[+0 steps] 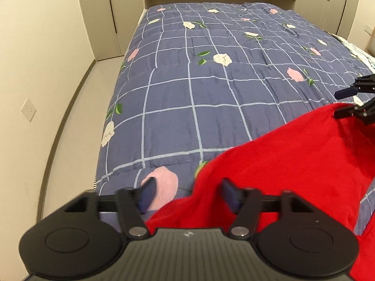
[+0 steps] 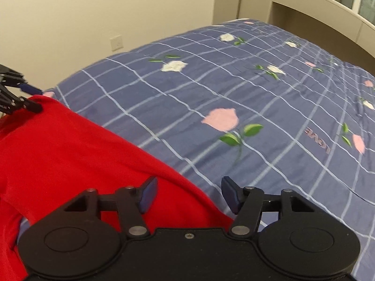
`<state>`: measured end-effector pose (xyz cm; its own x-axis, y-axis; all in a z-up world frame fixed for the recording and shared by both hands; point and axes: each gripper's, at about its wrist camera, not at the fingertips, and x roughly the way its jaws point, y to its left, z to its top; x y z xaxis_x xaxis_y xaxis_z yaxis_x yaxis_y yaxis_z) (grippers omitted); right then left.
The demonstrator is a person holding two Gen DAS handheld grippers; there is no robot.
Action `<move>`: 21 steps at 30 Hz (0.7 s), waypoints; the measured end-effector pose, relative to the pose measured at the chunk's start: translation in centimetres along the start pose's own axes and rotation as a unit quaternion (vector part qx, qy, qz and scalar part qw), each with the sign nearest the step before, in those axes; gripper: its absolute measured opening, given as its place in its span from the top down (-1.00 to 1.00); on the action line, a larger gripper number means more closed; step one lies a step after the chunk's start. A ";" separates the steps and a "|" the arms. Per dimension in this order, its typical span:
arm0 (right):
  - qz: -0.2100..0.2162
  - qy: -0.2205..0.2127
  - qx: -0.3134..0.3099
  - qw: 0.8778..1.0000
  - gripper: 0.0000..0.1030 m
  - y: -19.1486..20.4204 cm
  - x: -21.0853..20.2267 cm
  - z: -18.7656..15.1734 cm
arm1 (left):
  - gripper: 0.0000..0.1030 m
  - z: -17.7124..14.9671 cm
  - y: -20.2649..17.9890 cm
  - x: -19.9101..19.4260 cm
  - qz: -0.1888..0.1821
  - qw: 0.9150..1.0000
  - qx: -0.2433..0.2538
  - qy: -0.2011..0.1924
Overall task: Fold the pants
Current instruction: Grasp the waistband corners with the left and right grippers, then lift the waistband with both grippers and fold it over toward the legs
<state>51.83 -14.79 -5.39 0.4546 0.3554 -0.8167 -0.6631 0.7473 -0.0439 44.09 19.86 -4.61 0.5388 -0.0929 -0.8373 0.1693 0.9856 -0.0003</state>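
Observation:
The red pants (image 1: 293,159) lie spread on the bed's blue checked quilt (image 1: 211,89), near its front edge. My left gripper (image 1: 187,187) hangs open over the pants' left edge; the cloth lies loose under and between its blue pads, not pinched. In the right wrist view the pants (image 2: 58,145) fill the lower left, and my right gripper (image 2: 188,182) stands open over their right edge. Each gripper also shows in the other's view, open at a far corner of the cloth: the right gripper (image 1: 338,104) and the left gripper (image 2: 39,100).
The flowered quilt (image 2: 257,93) stretches far beyond the pants. A strip of floor (image 1: 77,107) runs between the bed's left side and a beige wall with a socket (image 1: 28,110). Cupboards (image 1: 121,11) stand behind the bed's head, with a shelf (image 2: 323,16) to the right.

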 end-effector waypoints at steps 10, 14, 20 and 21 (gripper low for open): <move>0.044 0.011 0.010 0.999 0.61 1.0 2.0 0.7 | 0.90 1.5 -0.8 0.6 -0.047 0.999 0.000 0.013; 0.035 0.001 -0.003 0.999 0.94 1.7 0.2 0.5 | 0.96 1.5 -1.8 -1.4 -0.032 0.999 0.009 -0.005; 0.007 -0.061 -0.018 0.998 0.97 4.0 -6.1 -1.2 | 0.97 -0.1 -4.2 -7.5 -0.009 0.998 0.025 -0.064; 0.000 -0.070 -0.023 0.997 0.97 4.6 -7.3 -1.8 | 0.97 -0.6 -4.8 -8.6 -0.005 0.997 0.031 -0.076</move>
<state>44.42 -14.93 -0.69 0.5315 0.4320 -0.7286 -0.6879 0.7221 -0.0737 38.14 16.05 2.26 0.6545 -0.1271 -0.7453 0.2233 0.9743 0.0299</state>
